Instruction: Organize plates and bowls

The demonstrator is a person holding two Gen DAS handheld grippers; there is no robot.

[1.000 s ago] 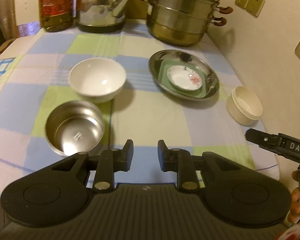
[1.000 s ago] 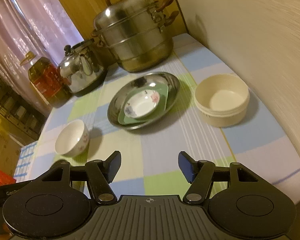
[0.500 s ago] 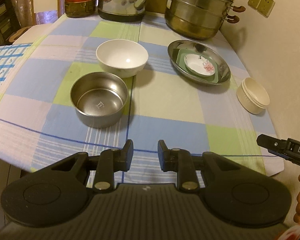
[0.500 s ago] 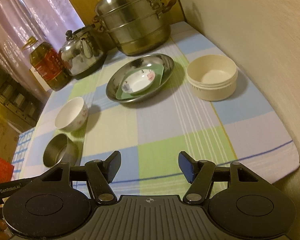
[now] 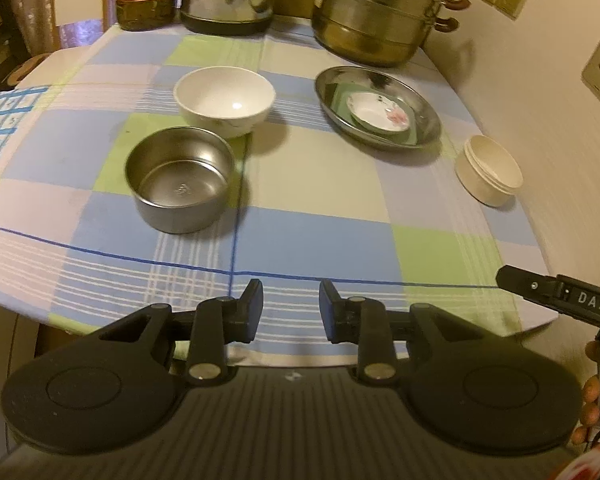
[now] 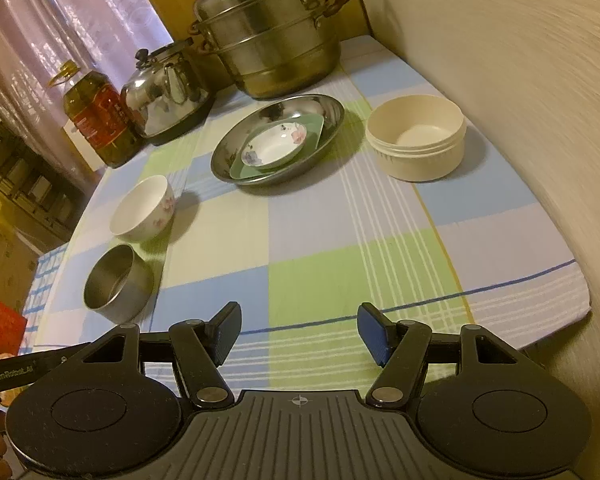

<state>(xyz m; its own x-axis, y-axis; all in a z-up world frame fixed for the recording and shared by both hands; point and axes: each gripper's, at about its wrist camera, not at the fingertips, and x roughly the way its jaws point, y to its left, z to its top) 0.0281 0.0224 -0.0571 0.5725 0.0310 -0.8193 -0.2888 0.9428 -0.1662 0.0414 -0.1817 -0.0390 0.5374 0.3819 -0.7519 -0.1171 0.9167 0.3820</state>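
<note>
Back comes the left gripper (image 5: 288, 306), off the table, its jaws just eased a little wider with nothing between them. So the plates look stacked and the bowls are next, I'd say. From the left wrist, the steel bowl (image 5: 180, 184) sits well ahead, left of the fingers, white bowl (image 5: 225, 101) touching behind it. Over to the right wrist: right gripper (image 6: 298, 334) has retreated too, jaws wide, empty. Metal plate (image 6: 328, 110) holds the stack; cream bowl (image 6: 417, 142) sits just right of it.
</note>
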